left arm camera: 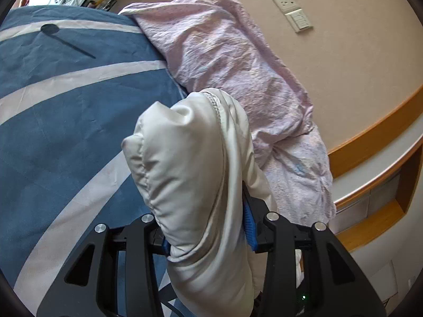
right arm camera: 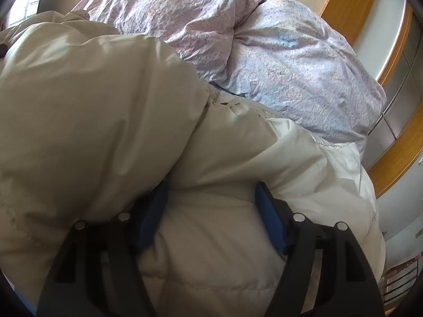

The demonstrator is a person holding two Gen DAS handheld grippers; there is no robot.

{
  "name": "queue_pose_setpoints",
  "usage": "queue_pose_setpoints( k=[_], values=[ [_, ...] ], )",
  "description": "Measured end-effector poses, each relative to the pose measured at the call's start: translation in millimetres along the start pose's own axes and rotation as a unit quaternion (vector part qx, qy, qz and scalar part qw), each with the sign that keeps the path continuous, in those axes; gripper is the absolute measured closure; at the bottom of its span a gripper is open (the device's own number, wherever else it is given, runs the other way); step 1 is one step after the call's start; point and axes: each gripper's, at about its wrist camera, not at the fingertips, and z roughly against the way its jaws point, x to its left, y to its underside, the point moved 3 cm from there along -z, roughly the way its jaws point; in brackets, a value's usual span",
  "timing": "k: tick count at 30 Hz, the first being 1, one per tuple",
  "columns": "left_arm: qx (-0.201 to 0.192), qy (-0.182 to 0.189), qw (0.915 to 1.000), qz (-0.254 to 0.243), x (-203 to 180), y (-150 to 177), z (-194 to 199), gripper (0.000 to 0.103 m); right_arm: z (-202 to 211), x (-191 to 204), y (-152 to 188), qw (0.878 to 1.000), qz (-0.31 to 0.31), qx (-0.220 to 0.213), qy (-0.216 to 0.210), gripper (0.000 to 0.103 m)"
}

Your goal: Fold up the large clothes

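A puffy cream-white jacket (left arm camera: 195, 174) fills the middle of the left wrist view, with a white zipper along its upper edge. My left gripper (left arm camera: 207, 227) is shut on a thick fold of it and holds it above the bed. In the right wrist view the same jacket (right arm camera: 105, 121) fills most of the frame. My right gripper (right arm camera: 211, 211) is shut on a padded section of it, its blue pads (right arm camera: 272, 219) pressing in from both sides. The fingertips are partly buried in fabric.
A blue bedsheet with pale stripes (left arm camera: 66, 121) lies to the left. A crumpled pink-lilac duvet (left arm camera: 232, 60) (right arm camera: 277, 52) lies behind the jacket against a beige wall. A wooden-edged shelf (left arm camera: 370, 179) and wall switches (left arm camera: 293, 13) are to the right.
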Motion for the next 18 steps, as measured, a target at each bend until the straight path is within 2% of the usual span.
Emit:
queue_pose_setpoints(
  k=[4,8,14,18],
  values=[
    [-0.002,-0.024,0.9997,0.005,7,4,-4,0.059,0,3,1,1.000,0.006,-0.006,0.006,0.034],
    [-0.012,-0.026,0.9995,-0.011,-2,7,-3,0.060,0,2,2,1.000,0.004,-0.008,0.005,0.034],
    [-0.019,0.027,0.9975,-0.062,-43,7,5,0.068,0,-1,3,1.000,-0.004,-0.008,-0.015,0.034],
    [-0.026,0.070,0.9893,-0.125,-86,17,12,0.069,-1,-8,1,0.999,-0.007,-0.005,-0.048,0.033]
  ],
)
